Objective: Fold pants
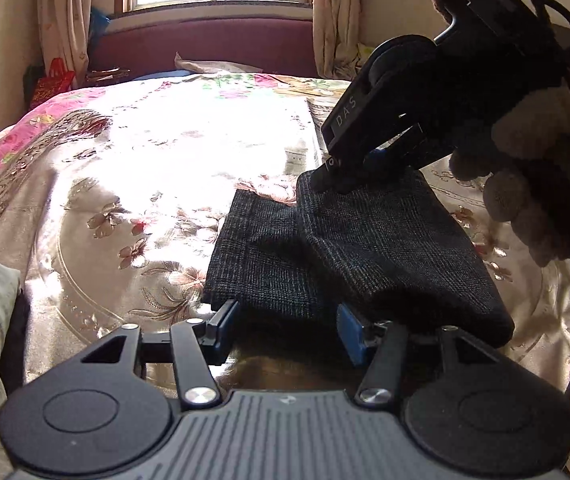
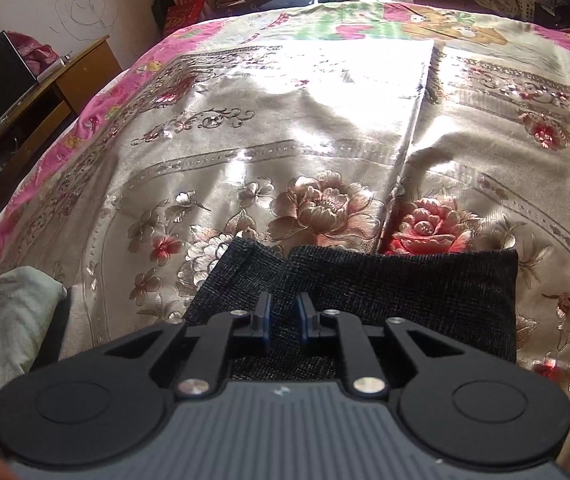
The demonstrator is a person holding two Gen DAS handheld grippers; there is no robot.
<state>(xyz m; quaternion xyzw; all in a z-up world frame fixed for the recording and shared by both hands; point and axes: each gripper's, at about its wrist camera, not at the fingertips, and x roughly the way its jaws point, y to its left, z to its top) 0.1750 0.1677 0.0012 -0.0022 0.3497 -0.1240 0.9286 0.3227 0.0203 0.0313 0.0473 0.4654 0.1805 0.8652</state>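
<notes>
Both hand-held grippers [image 1: 285, 330] [image 2: 283, 318] parted, angled down

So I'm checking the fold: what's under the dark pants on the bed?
The pants lie on the flowered bedspread, which shows all around them. Their top layer overlaps a lower layer; anything under the pants themselves is covered.

Only readable text: "DAS", light letters on the black side of the right gripper [image 1: 339, 178], seen in the left wrist view. It runs along the gripper's body, tilted with it. A small pale logo mark sits on the ribbed grey housing of each gripper in both views, too small to read. Red packaging by the far wall has markings, not legible.
</notes>
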